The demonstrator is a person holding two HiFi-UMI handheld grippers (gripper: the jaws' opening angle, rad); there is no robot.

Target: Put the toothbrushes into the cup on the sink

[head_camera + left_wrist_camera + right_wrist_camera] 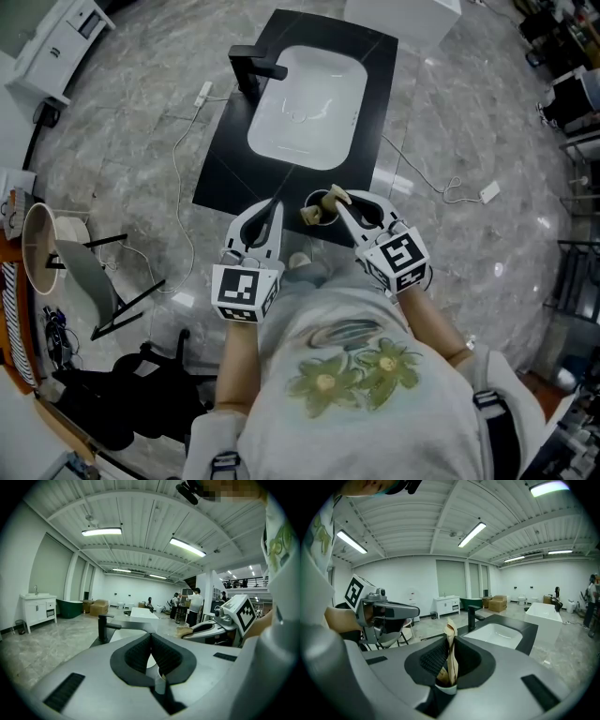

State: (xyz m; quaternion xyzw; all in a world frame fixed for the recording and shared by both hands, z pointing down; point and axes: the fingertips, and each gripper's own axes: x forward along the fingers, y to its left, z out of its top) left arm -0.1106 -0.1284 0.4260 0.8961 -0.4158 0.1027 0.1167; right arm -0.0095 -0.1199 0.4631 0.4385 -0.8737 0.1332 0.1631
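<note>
Tan toothbrush (451,627) is clamped upright in the right gripper (451,638). The jaws are narrow, with the ribbed pads pressed on both its sides and its top sticking out above them. Only the right gripper view shows that grip clearly. From the head view I just get a tan end (337,195) at the jaw tips, right at the rim of the cup (319,194). A second tan bit sits at the cup's mouth, and I cannot tell whether it is the same brush or another. Touching the rim or not, I cannot tell either.

The cup shows in the head view only, on the near edge of the black desk (234,178), just in front of the white basin (305,103). The black faucet (251,67) is at the basin's far left corner.

The left gripper (151,638) has its jaws fully together with nothing between them. In the head view it hovers at the desk's near edge, just left of the cup.

The left gripper view alone shows people standing far back in the hall, plus a white cabinet (37,606) and a green tub (70,609) by the wall. The right gripper view adds a white bathtub (543,613) behind the desk.

For print, there are black-and-white square markers on each gripper's cube (405,255) and a green flower graphic on the shirt (361,370). I cannot make out any lettering.
</note>
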